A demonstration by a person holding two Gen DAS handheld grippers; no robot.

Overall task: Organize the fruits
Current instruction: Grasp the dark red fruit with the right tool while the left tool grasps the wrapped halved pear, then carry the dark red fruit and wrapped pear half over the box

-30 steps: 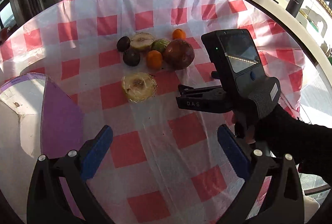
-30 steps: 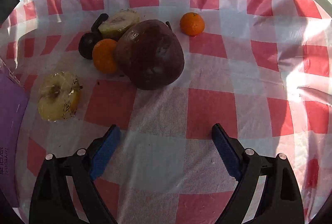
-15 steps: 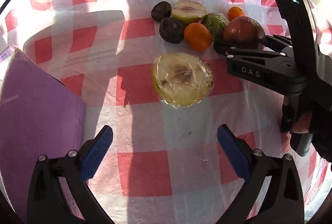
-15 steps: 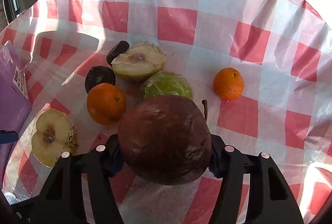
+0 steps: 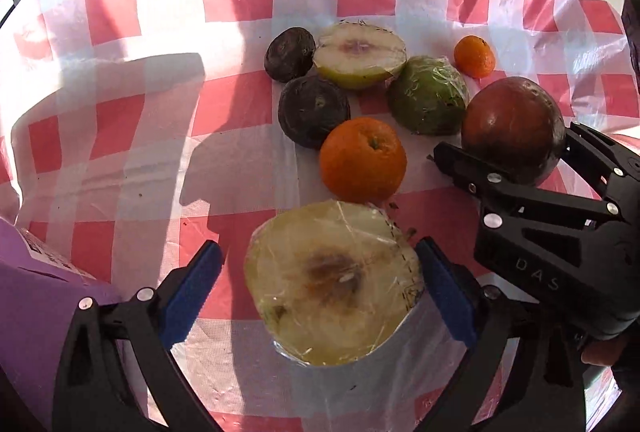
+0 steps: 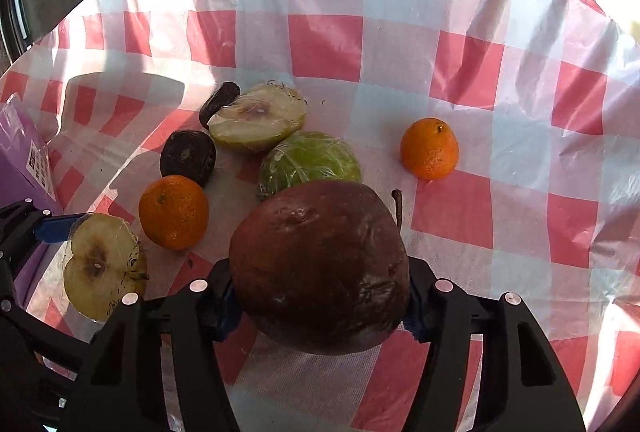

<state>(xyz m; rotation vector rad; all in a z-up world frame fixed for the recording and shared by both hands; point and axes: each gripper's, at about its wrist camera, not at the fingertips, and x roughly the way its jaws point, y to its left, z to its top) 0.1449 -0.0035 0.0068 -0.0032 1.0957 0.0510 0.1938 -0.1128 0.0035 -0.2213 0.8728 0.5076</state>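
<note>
A wrapped apple half (image 5: 332, 284) lies cut side up between the fingers of my left gripper (image 5: 320, 292), which is open around it with a gap on the left. My right gripper (image 6: 320, 306) is shut on a big dark red fruit (image 6: 320, 264), also seen in the left wrist view (image 5: 512, 127). Beyond lie an orange (image 5: 362, 159), a wrapped green fruit (image 5: 426, 95), a wrapped pear half (image 5: 360, 53), two dark round fruits (image 5: 314, 109) and a small orange (image 5: 475, 56).
The table wears a red and white checked cloth (image 6: 452, 207). A purple box (image 5: 36, 296) stands at the left, close to my left gripper. The right gripper's body (image 5: 560, 232) sits just right of the apple half.
My left gripper moved forward until the apple half sits between its fingers. My right gripper closed on the dark red fruit.
</note>
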